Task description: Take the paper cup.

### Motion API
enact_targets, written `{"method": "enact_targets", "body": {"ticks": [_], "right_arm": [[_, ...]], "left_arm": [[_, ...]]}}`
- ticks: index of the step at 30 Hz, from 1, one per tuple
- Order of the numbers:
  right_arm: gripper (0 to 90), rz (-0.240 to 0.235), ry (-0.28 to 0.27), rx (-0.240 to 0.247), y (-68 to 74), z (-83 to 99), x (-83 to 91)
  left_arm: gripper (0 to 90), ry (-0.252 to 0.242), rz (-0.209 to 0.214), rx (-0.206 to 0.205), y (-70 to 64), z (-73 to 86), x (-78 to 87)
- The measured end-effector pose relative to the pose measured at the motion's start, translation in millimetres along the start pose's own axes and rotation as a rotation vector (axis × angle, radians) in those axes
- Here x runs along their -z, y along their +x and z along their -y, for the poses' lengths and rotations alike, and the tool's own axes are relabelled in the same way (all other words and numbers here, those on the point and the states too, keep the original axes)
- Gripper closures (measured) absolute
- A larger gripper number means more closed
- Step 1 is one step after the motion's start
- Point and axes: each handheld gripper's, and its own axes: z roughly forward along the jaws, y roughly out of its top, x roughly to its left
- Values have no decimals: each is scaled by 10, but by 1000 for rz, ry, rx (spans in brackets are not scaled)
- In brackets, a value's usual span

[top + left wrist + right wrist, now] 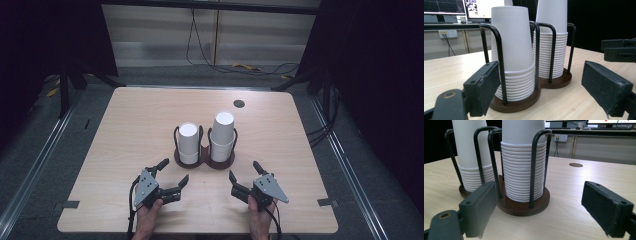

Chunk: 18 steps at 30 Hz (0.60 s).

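Left gripper [171, 173]: jaws released, spread wide, holding nothing.
Right gripper [244, 173]: jaws released, equally wide.
Holder [204, 161]: on the bench [125, 120], ahead of both pairs of jaws, clear of them.
Left stack [514, 50]: framed between the left jaws.
Right stack [522, 165]: taller, seemingly nearer the right gripper's left jaw.

My left tool [171, 172] and right tool [243, 172] rest open on the surface [125, 130], near two cup stacks [188, 142]

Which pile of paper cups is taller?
The right stack of cups, nearer the right gripper; it rises above the left stack.
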Motion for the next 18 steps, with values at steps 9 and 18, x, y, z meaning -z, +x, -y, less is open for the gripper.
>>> {"method": "enact_targets", "body": {"ticks": [9, 18], "right_arm": [[128, -25, -17, 6, 2, 7, 15], [129, -58, -9, 24, 18, 4, 13]], "left_arm": [[156, 61, 32, 24, 52, -33, -21], [156, 95, 53, 28, 220, -188, 14]]}}
